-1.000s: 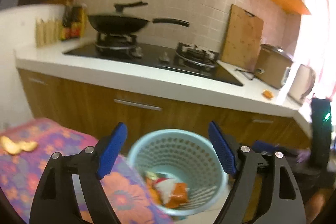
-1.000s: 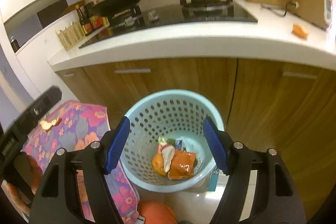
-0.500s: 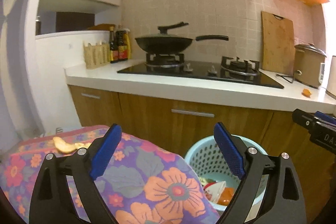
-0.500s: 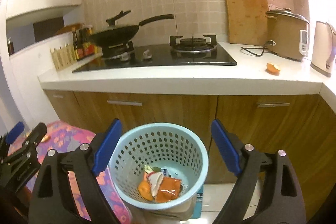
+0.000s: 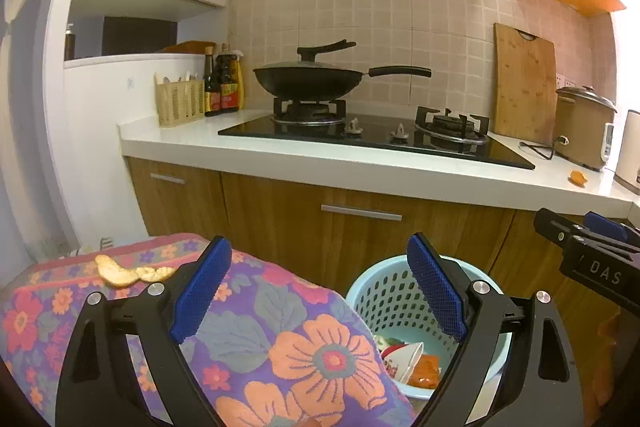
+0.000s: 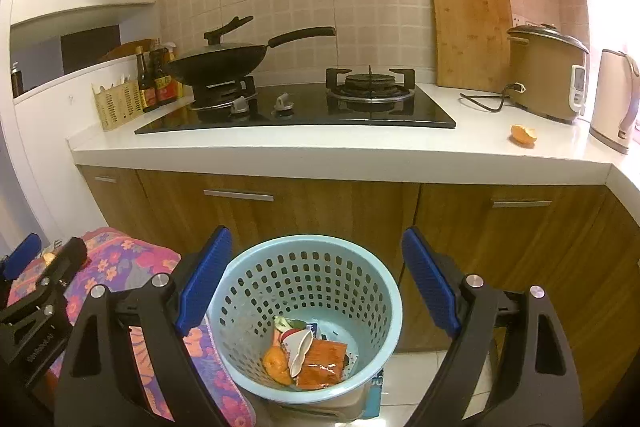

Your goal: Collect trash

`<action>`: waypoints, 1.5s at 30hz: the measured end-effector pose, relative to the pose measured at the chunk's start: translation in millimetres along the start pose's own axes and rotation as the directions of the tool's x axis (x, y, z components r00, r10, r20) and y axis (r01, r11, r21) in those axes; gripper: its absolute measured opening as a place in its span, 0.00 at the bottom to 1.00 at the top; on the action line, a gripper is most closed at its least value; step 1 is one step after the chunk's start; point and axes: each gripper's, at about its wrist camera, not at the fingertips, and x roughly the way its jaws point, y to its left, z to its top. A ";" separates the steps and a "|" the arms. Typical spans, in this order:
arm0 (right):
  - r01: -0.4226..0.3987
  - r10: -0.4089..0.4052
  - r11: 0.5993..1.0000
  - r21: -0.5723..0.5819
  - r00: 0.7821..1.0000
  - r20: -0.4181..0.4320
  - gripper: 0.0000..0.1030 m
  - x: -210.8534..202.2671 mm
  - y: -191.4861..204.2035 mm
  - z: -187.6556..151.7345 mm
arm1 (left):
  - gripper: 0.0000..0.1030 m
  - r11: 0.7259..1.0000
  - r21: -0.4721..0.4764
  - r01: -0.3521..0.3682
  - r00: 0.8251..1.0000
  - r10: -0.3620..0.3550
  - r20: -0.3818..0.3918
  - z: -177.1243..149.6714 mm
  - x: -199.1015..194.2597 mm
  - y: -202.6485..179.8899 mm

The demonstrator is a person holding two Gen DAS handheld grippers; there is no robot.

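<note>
A light blue perforated basket [image 6: 280, 279] stands on the floor before the wooden cabinets. It holds an orange wrapper [image 6: 322, 363], an orange peel [image 6: 275, 361] and a white scrap. My right gripper [image 6: 316, 233] hovers above the basket, open and empty. My left gripper [image 5: 317, 242] is open and empty too, over a flowered cloth [image 5: 304, 347], with the basket [image 5: 384, 291] to its lower right. Peel pieces [image 5: 120, 273] lie on the cloth's far left. Another orange peel [image 6: 523, 135] sits on the white counter.
On the counter [image 6: 320, 151] are a black hob with a lidded wok [image 6: 218, 61], sauce bottles, a cutting board [image 6: 472, 31], a rice cooker [image 6: 546, 75] with its cord, and a kettle [image 6: 614, 99]. Cabinet doors rise just behind the basket.
Both views have tilted up and pulled back, so the basket sits lower in frame. The left view has swung left onto the flowered cloth. Both pairs of jaws have spread a little wider.
</note>
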 end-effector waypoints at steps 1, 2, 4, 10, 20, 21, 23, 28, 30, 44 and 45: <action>0.001 0.000 1.000 -0.002 1.000 0.002 0.80 -0.2 0.6 0.1 | 0.85 1.000 -0.002 -0.001 1.000 0.001 -0.002 -0.4 0.7 0.6; 0.001 -0.001 1.000 -0.006 1.000 0.005 0.80 -0.5 1.7 0.3 | 0.85 1.000 -0.003 -0.002 1.000 0.002 -0.004 -0.7 1.3 1.0; -0.001 0.002 1.000 -0.010 1.000 0.004 0.80 0.3 3.0 0.2 | 0.85 1.000 -0.004 -0.005 1.000 0.005 -0.006 -1.3 2.1 1.8; -0.008 0.008 1.000 -0.007 1.000 -0.004 0.81 1.4 4.9 -1.0 | 0.85 1.000 -0.004 -0.014 1.000 0.014 -0.012 -1.4 2.5 2.0; -0.009 0.009 1.000 -0.017 1.000 0.013 0.81 -2.5 8.4 1.5 | 0.85 1.000 -0.025 -0.015 1.000 0.015 -0.014 -0.5 1.9 6.8; -0.010 0.010 1.000 -0.017 1.000 0.011 0.81 -2.3 8.5 1.2 | 0.85 1.000 -0.025 -0.015 1.000 0.014 -0.014 -0.4 2.0 7.2; -0.011 0.011 1.000 -0.013 1.000 0.010 0.81 -2.5 8.5 0.8 | 0.85 1.000 -0.024 -0.016 1.000 0.015 -0.014 -0.6 1.6 7.1; -0.006 0.006 1.000 -0.016 1.000 0.008 0.81 -2.0 8.1 0.9 | 0.85 1.000 -0.027 -0.016 1.000 0.016 -0.013 -0.3 1.8 7.5; -0.007 0.008 1.000 -0.017 1.000 0.008 0.81 -1.5 8.1 1.1 | 0.85 0.999 -0.027 -0.016 1.000 0.016 -0.014 -0.5 2.0 7.8; 0.002 -0.002 1.000 -0.018 1.000 -0.009 0.81 2.6 7.2 -2.7 | 0.85 0.999 -0.028 -0.026 1.000 0.026 -0.014 -0.1 0.8 9.1; 0.004 -0.004 1.000 -0.017 1.000 -0.010 0.81 3.3 7.3 -2.8 | 0.85 0.999 -0.028 -0.028 1.000 0.027 -0.014 -0.3 0.5 9.3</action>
